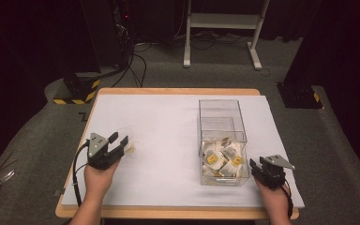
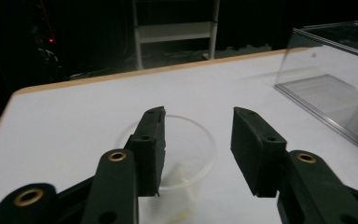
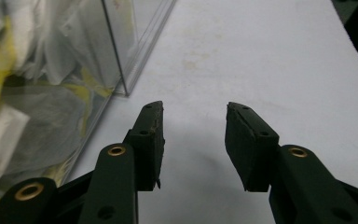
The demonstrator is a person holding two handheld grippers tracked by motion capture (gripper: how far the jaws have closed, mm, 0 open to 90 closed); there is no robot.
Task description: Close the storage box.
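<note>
A clear plastic cup [image 1: 126, 138] stands upright on the white-covered table [image 1: 168, 117] at the left. My left gripper [image 1: 120, 139] hovers just over it, open, jaws either side of the near rim. In the left gripper view the cup [image 2: 200, 144] holds a pale, blurred thing [image 2: 181, 176] that looks like a tea bag. A clear plastic box [image 1: 221, 140] on the right holds several white and yellow tea bags [image 1: 221, 159] in its near half. My right gripper [image 1: 254, 165] sits open by the box's near right corner, with nothing between its fingers. The box wall [image 3: 121, 51] is to its left.
The box's far half [image 2: 335, 88] looks bare. White table surface stretches between cup and box and towards the far edge. On the floor beyond are a white metal frame [image 1: 222, 28], cables [image 1: 136, 65] and a yellow-and-black striped base [image 1: 77, 93].
</note>
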